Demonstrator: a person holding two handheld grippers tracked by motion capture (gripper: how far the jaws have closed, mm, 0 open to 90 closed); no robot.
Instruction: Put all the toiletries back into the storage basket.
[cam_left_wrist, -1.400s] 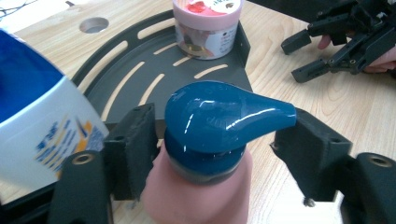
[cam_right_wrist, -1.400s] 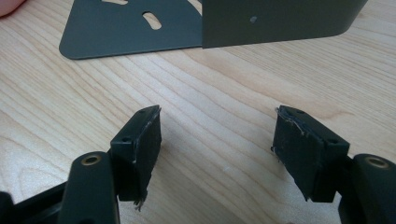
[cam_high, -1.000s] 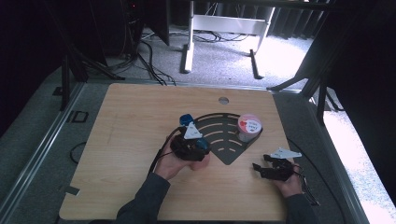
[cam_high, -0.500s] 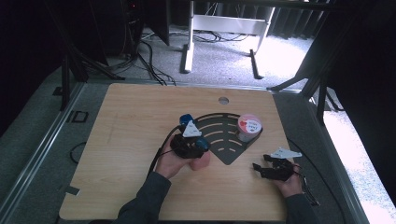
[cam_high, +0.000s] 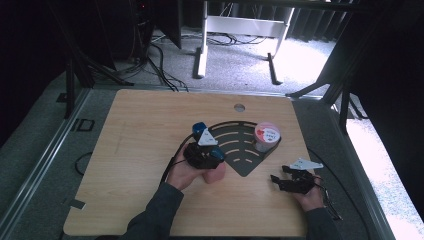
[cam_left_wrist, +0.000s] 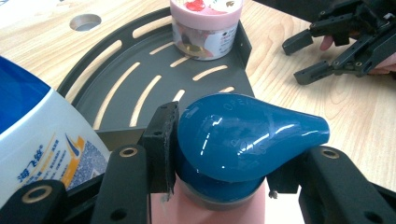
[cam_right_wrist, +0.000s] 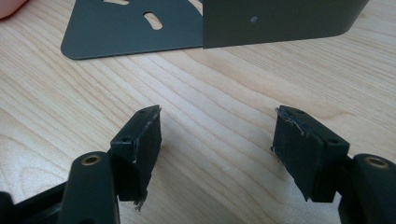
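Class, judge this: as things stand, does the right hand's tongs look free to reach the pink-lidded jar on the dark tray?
Probably yes. The right tongs stand open and empty on bare table, and the jar sits in the tray's near corner; only the tray's low wall lies between.

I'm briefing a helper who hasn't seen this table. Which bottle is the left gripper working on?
Find the dark slotted corner tray on the wooden table. At its near left edge stands a pink bottle, its teardrop-shaped blue cap clamped by the left gripper. The neighbouring bottle is white.

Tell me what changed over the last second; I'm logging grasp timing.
The left gripper has just closed its jaws onto the pink bottle's blue cap. The right gripper stayed open above the table; the pink jar stayed on the dark rack.
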